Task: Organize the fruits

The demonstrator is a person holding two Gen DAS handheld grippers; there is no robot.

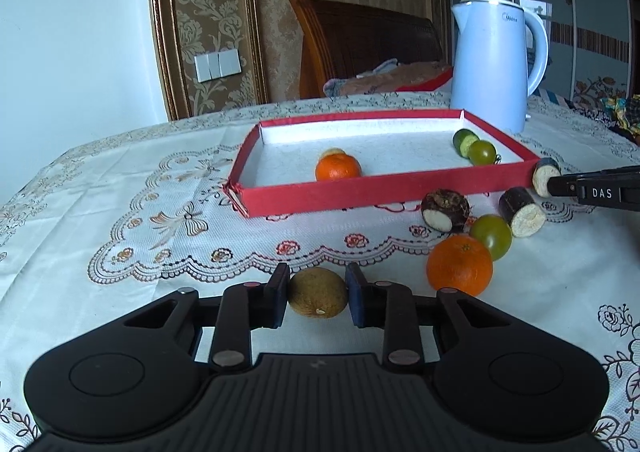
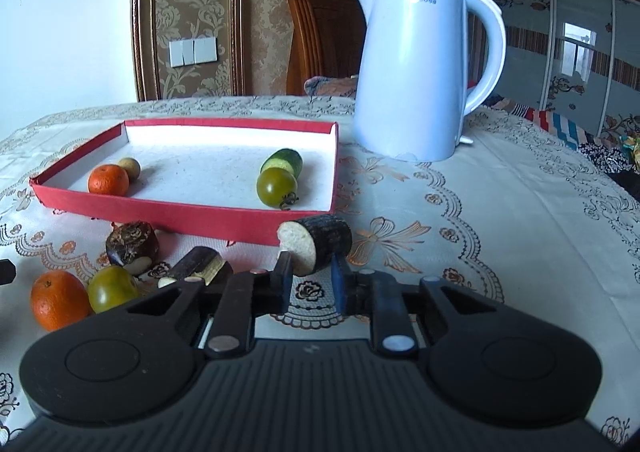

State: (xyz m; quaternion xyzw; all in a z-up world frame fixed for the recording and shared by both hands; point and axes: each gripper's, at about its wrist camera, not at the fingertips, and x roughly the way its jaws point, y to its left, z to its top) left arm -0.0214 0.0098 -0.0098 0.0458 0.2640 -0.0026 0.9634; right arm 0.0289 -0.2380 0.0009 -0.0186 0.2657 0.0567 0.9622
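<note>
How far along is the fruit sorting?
About halfway. Already in the red tray: an orange, a small brown fruit, a cucumber piece and a green tomato. In hand: the left gripper clamps a brown fruit; the right gripper clamps a dark stalk piece. Left on the tablecloth: another orange, tomato and two dark pieces.

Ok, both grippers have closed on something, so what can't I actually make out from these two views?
- Left wrist view: the underside of the brown fruit in the left gripper; lifted or resting, unclear.
- Left wrist view: right gripper cut off by the frame's edge.
- Right wrist view: dark cut piece half hidden behind the right gripper's body.
</note>
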